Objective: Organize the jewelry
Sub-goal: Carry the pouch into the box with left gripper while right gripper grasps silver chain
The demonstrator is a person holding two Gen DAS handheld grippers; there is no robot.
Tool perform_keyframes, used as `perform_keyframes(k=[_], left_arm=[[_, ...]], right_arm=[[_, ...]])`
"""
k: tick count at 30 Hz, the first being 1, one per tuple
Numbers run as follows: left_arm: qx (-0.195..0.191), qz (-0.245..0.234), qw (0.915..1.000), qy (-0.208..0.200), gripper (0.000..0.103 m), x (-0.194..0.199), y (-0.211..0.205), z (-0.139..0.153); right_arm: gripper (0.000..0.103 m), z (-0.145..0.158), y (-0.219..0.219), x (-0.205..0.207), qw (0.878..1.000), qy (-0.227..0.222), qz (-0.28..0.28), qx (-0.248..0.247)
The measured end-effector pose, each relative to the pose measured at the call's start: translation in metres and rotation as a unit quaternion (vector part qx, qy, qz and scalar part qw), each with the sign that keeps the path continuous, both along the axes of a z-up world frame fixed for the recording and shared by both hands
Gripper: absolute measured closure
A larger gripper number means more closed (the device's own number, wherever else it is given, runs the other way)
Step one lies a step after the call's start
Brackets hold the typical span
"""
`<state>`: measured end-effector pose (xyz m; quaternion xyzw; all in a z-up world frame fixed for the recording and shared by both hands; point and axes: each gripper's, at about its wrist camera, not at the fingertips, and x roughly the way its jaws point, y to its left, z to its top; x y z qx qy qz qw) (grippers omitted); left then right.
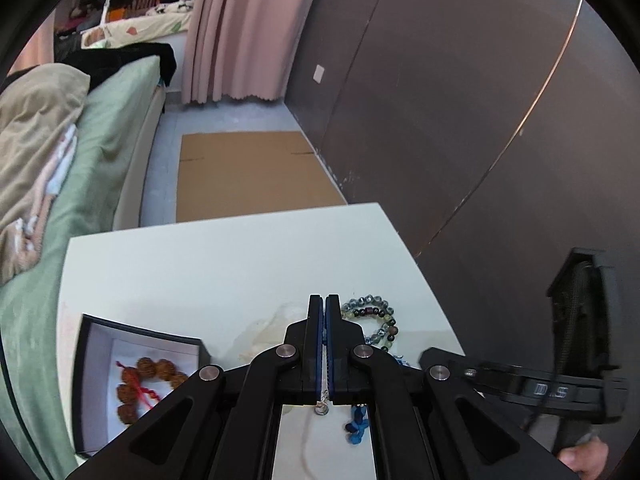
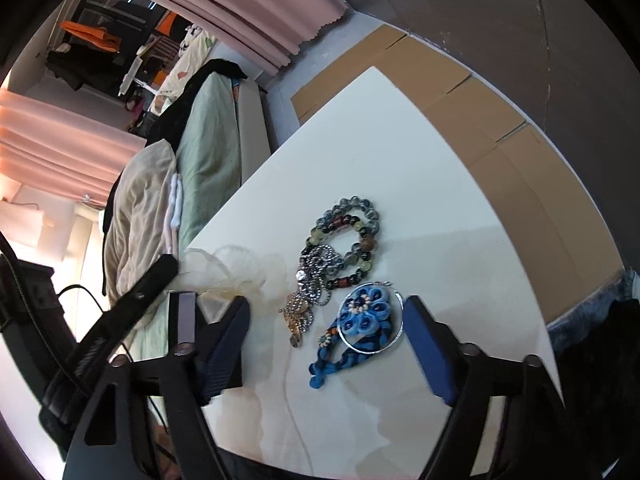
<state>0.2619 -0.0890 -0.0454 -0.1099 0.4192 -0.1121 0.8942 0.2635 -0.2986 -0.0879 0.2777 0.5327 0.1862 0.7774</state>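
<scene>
On the white tabletop (image 2: 420,208) we see the jewelry gathered in a loose heap near the middle. From the right wrist view, a bracelet of grey, green and reddish beads (image 2: 348,232) lies farthest from us, a tangle of silver chain (image 2: 316,276) rests against its near side, and a blue fabric flower ornament (image 2: 366,312) inside a thin metal ring lies closest, with a knotted blue cord (image 2: 328,364) trailing off it. A crumpled sheer pouch (image 2: 236,268) sits just left of the chain.

Our right gripper (image 2: 326,344) has its jaws apart, one blue pad on each side of the flower ornament; neither pad touches it as far as we can tell.

Our left gripper (image 1: 324,320) is closed, its two blue pads pressed together on a thin silver chain (image 1: 325,380) that runs along the seam between them, with a small ring clasp (image 1: 321,409) hanging out at the near end. Through its frame we catch the beaded bracelet just right of the fingertips and the blue cord below.

Left of that gripper stands an open black box (image 1: 86,360) with a white lining, holding a bracelet of large brown seed beads (image 1: 148,384) with a red cord.

Beyond the tabletop we see flattened cardboard (image 1: 252,176) on the floor and a bed (image 1: 120,120) with green bedding.
</scene>
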Motion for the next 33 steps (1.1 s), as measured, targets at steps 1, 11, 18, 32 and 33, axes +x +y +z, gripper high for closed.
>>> perform_keyframes(k=[1, 11, 18, 32, 33], left_arm=[[0.000, 0.000, 1.0000, -0.003, 0.103, -0.002, 0.002, 0.003], [-0.008, 0.011, 0.9997, -0.022, 0.103, -0.021, 0.028, 0.016], [-0.007, 0.016, 0.9995, -0.025, 0.103, -0.030, 0.047, 0.020], [-0.015, 0.034, 0.9989, -0.028, 0.103, -0.048, 0.083, 0.022], [-0.016, 0.035, 0.9988, -0.029, 0.103, -0.049, 0.085, 0.022]], right_arm=[[0.036, -0.001, 0.003, 0.000, 1.000, 0.000, 0.003, 0.002], [0.054, -0.009, 0.040, 0.011, 1.000, 0.004, 0.029, -0.008], [0.065, -0.020, 0.060, 0.025, 0.999, 0.017, 0.035, -0.038], [0.087, -0.020, 0.087, 0.032, 0.981, -0.009, 0.038, -0.189], [0.087, -0.016, 0.085, 0.031, 0.982, -0.014, 0.035, -0.186]])
